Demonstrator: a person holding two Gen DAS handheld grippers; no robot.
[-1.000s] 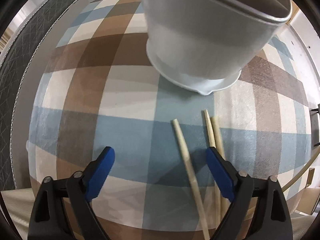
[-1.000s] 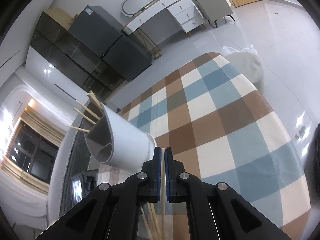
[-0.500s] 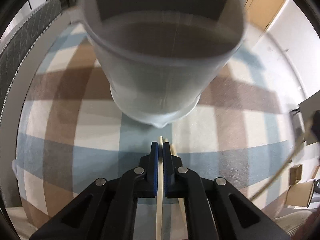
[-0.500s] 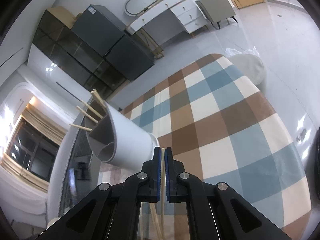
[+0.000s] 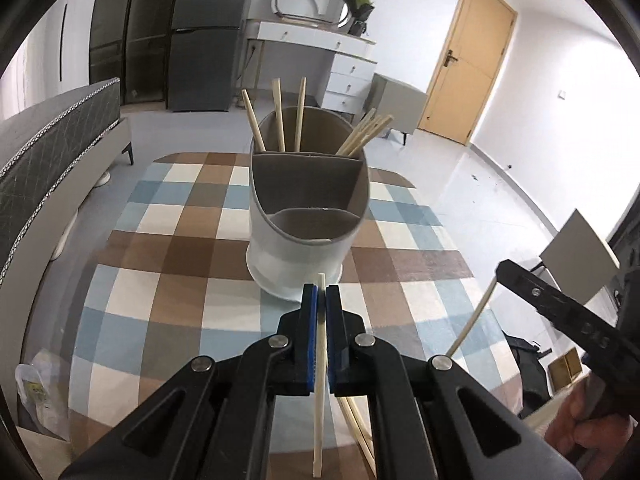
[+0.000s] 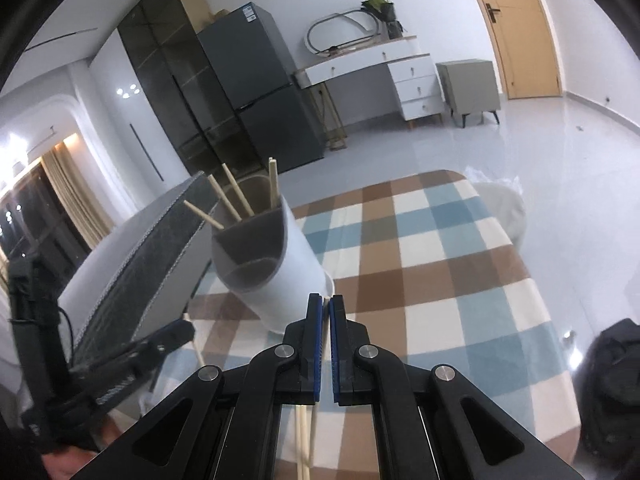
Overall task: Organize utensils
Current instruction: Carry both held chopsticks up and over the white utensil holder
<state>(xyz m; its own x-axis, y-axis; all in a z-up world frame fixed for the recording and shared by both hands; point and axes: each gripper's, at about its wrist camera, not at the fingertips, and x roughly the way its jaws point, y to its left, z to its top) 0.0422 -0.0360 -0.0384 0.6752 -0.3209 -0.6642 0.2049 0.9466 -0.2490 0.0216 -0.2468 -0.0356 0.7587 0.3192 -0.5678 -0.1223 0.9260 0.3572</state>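
Both tools are clamped on a chopstick: left tool point(image 5: 321, 300), right tool point(image 6: 325, 312). Raise each tip above the holder point(image 5: 304, 216), then drop it into the far compartment with the others.

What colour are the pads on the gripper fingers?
Blue pads, seen best in the left wrist view.

Between your left gripper's point(image 5: 321, 294) matt blue pads sits a pale wooden chopstick point(image 5: 319, 376) — smooth, unvarnished. Ahead, the holder point(image 5: 304, 216) looks satin white plastic, on a checked tablecloth point(image 5: 168, 256) — matt woven cloth.
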